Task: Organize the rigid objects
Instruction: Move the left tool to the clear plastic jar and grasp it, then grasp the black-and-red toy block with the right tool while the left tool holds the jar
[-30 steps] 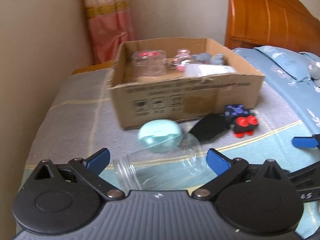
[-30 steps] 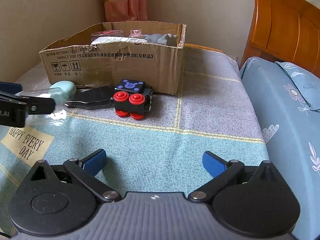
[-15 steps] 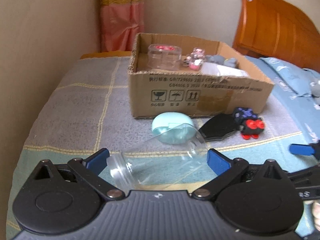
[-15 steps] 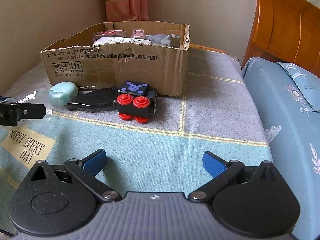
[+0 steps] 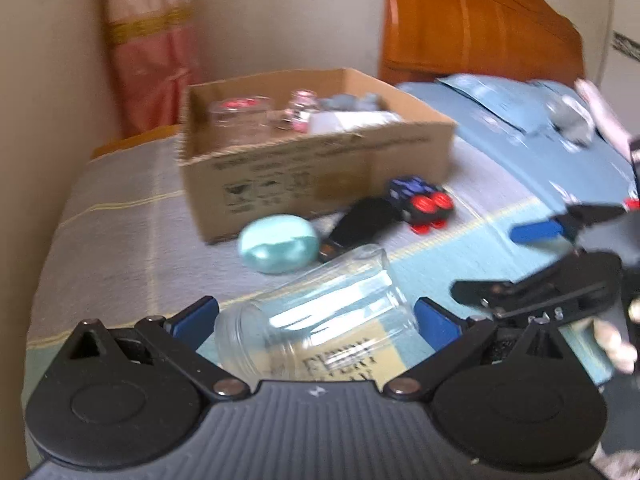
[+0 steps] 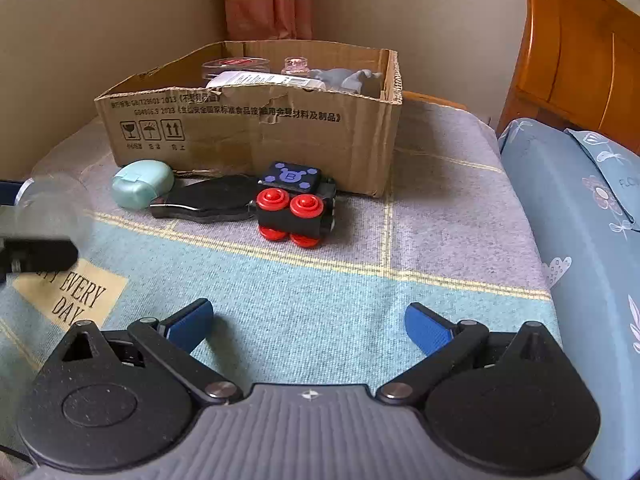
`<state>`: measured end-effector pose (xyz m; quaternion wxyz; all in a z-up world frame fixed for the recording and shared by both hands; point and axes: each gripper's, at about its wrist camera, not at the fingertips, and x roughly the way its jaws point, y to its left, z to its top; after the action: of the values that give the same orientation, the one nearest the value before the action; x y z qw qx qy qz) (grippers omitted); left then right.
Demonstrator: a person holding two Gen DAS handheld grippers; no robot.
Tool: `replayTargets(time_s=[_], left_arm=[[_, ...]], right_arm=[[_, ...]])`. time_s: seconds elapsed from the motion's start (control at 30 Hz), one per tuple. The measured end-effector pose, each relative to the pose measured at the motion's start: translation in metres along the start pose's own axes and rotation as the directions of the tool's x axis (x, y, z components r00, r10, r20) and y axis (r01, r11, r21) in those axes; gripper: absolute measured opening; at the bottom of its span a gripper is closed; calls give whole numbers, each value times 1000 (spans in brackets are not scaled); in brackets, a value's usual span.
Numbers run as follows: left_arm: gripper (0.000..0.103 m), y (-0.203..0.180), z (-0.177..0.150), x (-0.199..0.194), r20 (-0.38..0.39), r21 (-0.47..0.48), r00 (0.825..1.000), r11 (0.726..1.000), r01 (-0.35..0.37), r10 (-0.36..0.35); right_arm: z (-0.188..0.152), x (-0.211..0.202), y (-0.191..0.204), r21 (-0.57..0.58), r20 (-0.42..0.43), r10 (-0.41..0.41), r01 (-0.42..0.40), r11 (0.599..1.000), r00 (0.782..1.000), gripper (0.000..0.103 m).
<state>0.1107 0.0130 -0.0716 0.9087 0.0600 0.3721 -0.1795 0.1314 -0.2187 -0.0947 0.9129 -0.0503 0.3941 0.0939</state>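
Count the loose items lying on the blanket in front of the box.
3: mint case at left, black key fob beside it, red-wheeled toy block at right. The clear jar sits between the left gripper fingers.

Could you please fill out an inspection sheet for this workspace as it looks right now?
Surface: checked blanket over a bed, printed patch at its left.
Job's things: clear jar lying on its side between the left gripper fingers; cardboard box already holding containers.
Clutter: mint case, black key fob, and black toy with red buttons in front of the box.
Grippers: left closed on the jar; right gripper open, empty.
Cables: nothing seen.
Surroundings: wooden headboard, pink curtain, blue pillow.
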Motion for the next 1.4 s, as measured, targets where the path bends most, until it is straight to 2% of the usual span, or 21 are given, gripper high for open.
replayTargets(time_s=[0.1,0.13,0.2,0.27,0.5,0.6,0.87,1.03,1.13,1.33,1.4], left_arm=[[102,-2,-5,11,-46,-4,994,995,98,-98],[102,-3,-8,14,-66,-8,992,994,110,-110],[102,-3,-12,23,-96,-20,990,995,99,-100],[102,-4,-14,22,-77,-24,993,996,83,-85],[102,1,-6,26,-49,-127,992,986,111,-118],[102,3,-6,29,-59,-140,995,987,75,-84],[102,17,-13,27,-67,-84,996,994,-65,59],[102,18,-13,30,-70,-73,994,994,-86,81],[102,20,-13,30,-72,-75,994,993,-87,82],[102,26,-12,28,-89,-108,989,986,-126,117],[102,27,-11,28,-90,-120,987,983,-141,130]], right_arm=[[-1,-2,1,-8,-1,7,-7,1000,1000,103],[-2,-2,2,-10,0,9,-9,1000,1000,103],[-2,-3,2,-11,-2,10,-10,1000,1000,103],[-3,-4,2,-10,-3,22,-22,1000,1000,103],[-3,-4,3,-22,0,21,-21,1000,1000,103],[-2,-3,3,-19,4,17,-17,1000,1000,103],[10,0,-6,7,27,29,-29,1000,999,103],[38,18,-2,27,73,-18,16,1000,997,103],[50,32,-4,68,72,-30,25,997,997,103],[50,37,-13,88,33,-108,105,991,994,103],[47,37,-16,94,27,-111,108,990,993,103]])
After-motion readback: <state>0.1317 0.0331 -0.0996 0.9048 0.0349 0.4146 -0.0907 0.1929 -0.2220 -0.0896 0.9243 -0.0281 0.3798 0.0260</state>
